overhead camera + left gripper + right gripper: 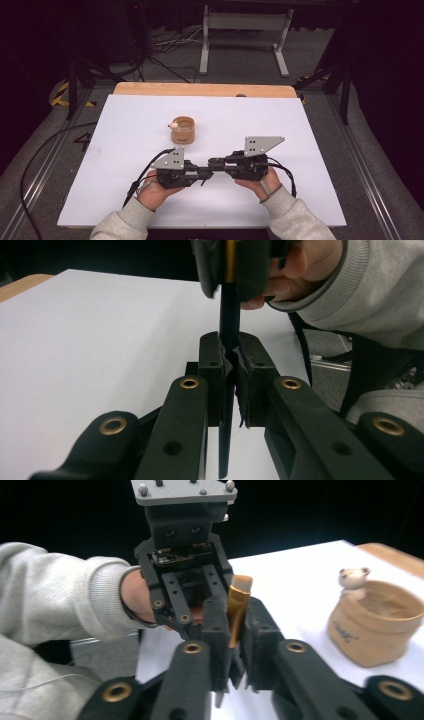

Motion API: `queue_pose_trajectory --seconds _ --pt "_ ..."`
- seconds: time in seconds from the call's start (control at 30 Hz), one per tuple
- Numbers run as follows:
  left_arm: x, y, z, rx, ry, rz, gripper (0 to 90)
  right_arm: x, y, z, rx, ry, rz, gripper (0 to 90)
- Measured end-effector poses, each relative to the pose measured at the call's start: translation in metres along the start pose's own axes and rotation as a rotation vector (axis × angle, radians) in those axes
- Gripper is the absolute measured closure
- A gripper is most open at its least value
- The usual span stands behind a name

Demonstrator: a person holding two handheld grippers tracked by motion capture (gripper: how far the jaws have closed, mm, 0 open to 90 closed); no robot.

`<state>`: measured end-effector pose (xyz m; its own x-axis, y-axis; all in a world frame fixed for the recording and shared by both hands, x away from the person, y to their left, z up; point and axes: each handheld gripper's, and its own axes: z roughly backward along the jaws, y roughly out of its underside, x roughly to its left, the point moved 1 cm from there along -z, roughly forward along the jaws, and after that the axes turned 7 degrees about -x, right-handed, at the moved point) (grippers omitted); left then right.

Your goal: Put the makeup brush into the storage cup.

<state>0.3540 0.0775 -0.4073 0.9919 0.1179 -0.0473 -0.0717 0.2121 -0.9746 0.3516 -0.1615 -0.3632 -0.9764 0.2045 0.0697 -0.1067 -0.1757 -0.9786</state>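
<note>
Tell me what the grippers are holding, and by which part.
Both hold one pencil: the left gripper clamps its dark shaft, the right gripper its eraser end by the gold ferrule.

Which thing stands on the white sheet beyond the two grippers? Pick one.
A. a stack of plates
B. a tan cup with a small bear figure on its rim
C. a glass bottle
B: the tan cup stands on the white sheet, with a small bear figure at its rim.

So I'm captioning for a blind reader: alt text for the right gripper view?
The right gripper is shut on a gold-and-tan brush end, facing the left gripper and a grey sleeve. A tan pot with a small bear figure stands on the white table.
</note>
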Motion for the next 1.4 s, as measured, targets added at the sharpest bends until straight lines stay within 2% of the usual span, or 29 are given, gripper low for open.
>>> queue_pose_trajectory --seconds 0.13,0.3,0.57,0.7,0.77,0.83,1.03,1.07,1.13,1.17,1.2,1.3,1.4 --pt "0.004 -0.001 0.005 -0.027 -0.017 0.009 82.4 0.001 -0.003 0.005 -0.034 0.036 0.014 64.8" --pt "0.011 -0.007 0.012 -0.051 -0.062 0.018 82.4 0.0 -0.004 0.012 -0.054 0.086 0.014 50.6" --pt "0.024 -0.018 0.02 -0.077 -0.152 0.068 82.1 -0.001 0.0 0.024 -0.067 0.134 0.021 38.1" --pt "0.031 -0.024 0.024 -0.073 -0.21 0.065 82.1 -0.002 0.003 0.033 -0.079 0.168 0.019 34.0" --pt "0.034 -0.027 0.026 -0.073 -0.231 0.049 82.1 -0.004 0.004 0.038 -0.084 0.189 0.012 28.7" --pt "0.037 -0.029 0.027 -0.076 -0.249 0.059 82.1 -0.005 0.005 0.041 -0.082 0.212 0.008 22.3" --pt "0.05 -0.039 0.034 -0.092 -0.289 0.054 82.1 -0.006 0.01 0.05 -0.111 0.268 0.026 16.1" --pt "0.051 -0.039 0.035 -0.097 -0.295 0.069 82.1 -0.006 0.011 0.051 -0.116 0.268 0.027 15.3" --pt "0.057 -0.042 0.036 -0.091 -0.331 0.06 82.1 -0.006 0.012 0.053 -0.125 0.28 0.032 13.0" --pt "0.057 -0.042 0.036 -0.091 -0.331 0.06 82.1 -0.006 0.012 0.053 -0.125 0.28 0.032 13.0" --pt "0.061 -0.043 0.037 -0.094 -0.359 0.071 82.1 -0.006 0.014 0.056 -0.146 0.296 0.041 10.1" --pt "0.066 -0.046 0.039 -0.105 -0.382 0.082 82.1 -0.007 0.015 0.06 -0.163 0.308 0.029 8.7" --pt "0.071 -0.046 0.039 -0.11 -0.411 0.091 82.1 -0.009 0.017 0.063 -0.157 0.32 0.026 7.6"
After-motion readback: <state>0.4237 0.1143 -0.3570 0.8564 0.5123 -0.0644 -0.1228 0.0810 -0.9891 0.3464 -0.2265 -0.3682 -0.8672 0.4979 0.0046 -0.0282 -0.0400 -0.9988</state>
